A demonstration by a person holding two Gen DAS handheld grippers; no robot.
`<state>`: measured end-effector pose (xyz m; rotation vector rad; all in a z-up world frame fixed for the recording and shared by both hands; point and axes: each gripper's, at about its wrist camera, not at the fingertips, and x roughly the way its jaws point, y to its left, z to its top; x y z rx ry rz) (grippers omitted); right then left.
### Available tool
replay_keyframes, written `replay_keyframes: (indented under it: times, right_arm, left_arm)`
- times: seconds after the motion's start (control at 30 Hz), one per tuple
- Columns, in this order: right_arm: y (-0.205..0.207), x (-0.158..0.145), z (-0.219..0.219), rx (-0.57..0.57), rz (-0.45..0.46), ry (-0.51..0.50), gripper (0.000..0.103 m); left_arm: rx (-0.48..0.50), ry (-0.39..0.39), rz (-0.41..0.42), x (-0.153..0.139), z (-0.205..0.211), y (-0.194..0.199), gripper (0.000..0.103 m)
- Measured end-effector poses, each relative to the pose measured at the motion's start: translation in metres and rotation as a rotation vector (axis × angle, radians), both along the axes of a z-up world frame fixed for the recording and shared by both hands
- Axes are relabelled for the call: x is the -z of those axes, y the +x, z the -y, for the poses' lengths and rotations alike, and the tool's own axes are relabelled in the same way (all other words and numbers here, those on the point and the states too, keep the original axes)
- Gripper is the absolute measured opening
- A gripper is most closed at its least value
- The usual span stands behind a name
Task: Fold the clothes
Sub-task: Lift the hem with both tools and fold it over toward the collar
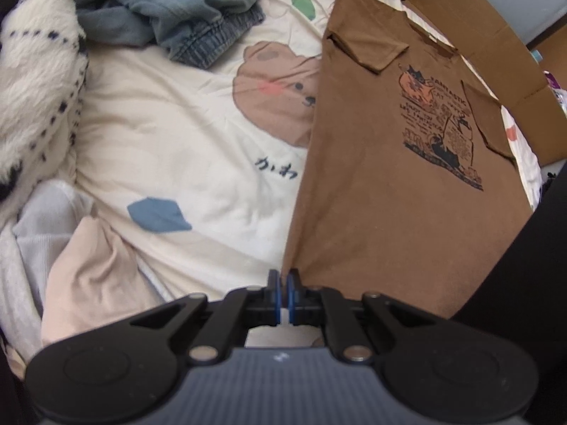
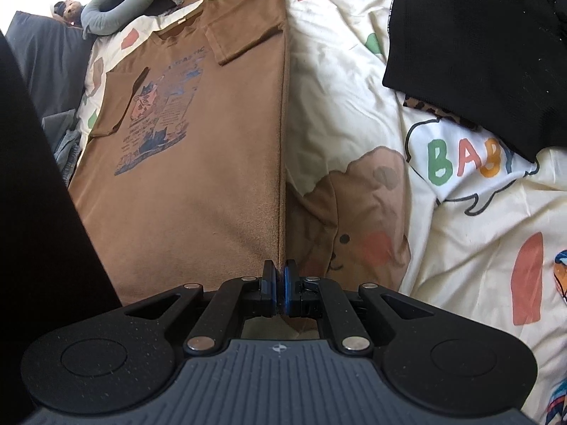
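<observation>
- Cream quilt (image 1: pixel 177 134): printed with a brown bear face, coloured patches and the letters "BAB"; covers the surface.
- Cardboard box (image 1: pixel 496 46): far right, flaps open.
- Grey neck pillow (image 2: pixel 117 3): far left, beside the box.
- White fluffy blanket (image 1: pixel 35 71): left edge, dark dotted pattern.

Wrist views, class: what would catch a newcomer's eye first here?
A brown T-shirt with a cartoon print lies half folded on a cream bear-print quilt. Both tools, left tool and right tool, pinch its near corners. A heap of denim sits at the far left.
</observation>
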<state>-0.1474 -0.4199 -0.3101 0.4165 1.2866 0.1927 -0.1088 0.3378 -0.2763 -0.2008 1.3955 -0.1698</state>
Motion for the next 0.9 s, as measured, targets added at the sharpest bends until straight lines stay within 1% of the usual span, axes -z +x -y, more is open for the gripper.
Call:
replay_keyframes:
  times: [0.17,0.33,0.57,0.9]
  right_arm:
    - [-0.012,0.001,0.005,0.034,0.002,0.015,0.001]
    - [-0.009,0.001,0.005,0.049,0.014,0.023,0.001]
    - [0.013,-0.007,0.006,0.068,0.059,0.035,0.001]
    - [0.049,-0.032,0.008,0.060,0.143,0.026,0.002]
  left_arm:
    - [-0.007,-0.003,0.001,0.000,-0.001,0.000,0.003]
    - [-0.015,-0.014,0.013,-0.003,0.001,0.007,0.003]
    - [-0.024,-0.035,0.049,-0.014,0.003,0.031,0.003]
    - [-0.028,-0.072,0.137,-0.047,0.009,0.073,0.003]
